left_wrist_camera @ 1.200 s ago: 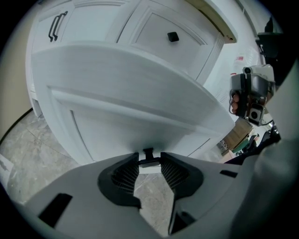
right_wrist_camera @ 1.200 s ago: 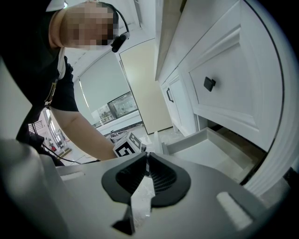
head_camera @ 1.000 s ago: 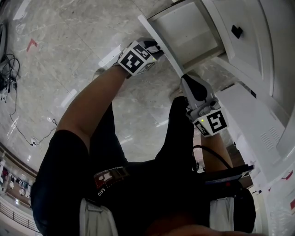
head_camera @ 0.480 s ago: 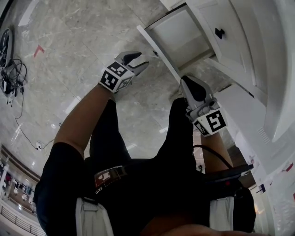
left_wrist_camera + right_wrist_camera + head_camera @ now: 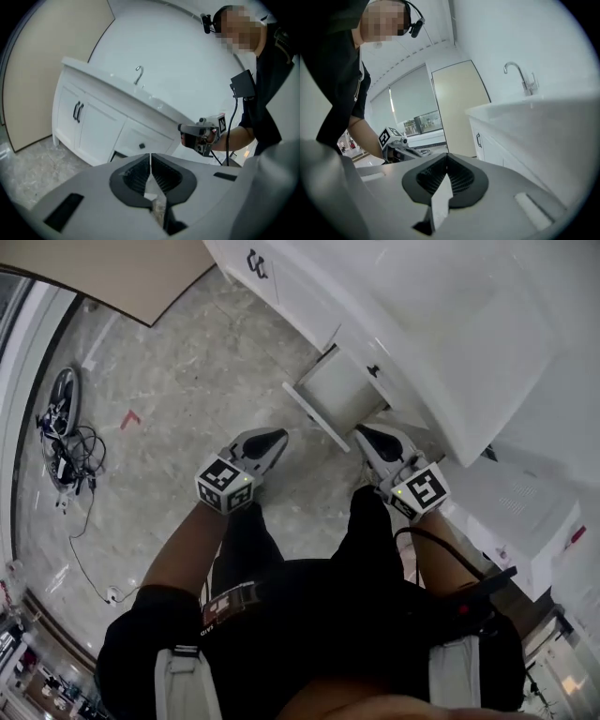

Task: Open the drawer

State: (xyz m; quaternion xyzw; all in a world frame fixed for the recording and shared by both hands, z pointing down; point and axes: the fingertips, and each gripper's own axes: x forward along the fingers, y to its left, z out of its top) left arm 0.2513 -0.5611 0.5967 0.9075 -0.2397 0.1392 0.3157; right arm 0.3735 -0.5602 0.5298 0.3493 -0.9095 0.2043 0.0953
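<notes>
White drawer [image 5: 337, 395] stands pulled out at the cabinet's [image 5: 300, 296] foot, so opening looks done. Left tool [image 5: 274, 437] is closing on nothing, right tool [image 5: 362, 431] shut empty; next, simply withdraw.

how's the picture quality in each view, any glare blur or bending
Head view: heavy wide-angle bending; the white counter washes out to near featureless glare, while the open drawer is readable. Left gripper view: dark rounded corners, bowed cabinet edges, a mosaic patch top right. Right gripper view: dimmer and bluish, faucet slightly soft.
</notes>
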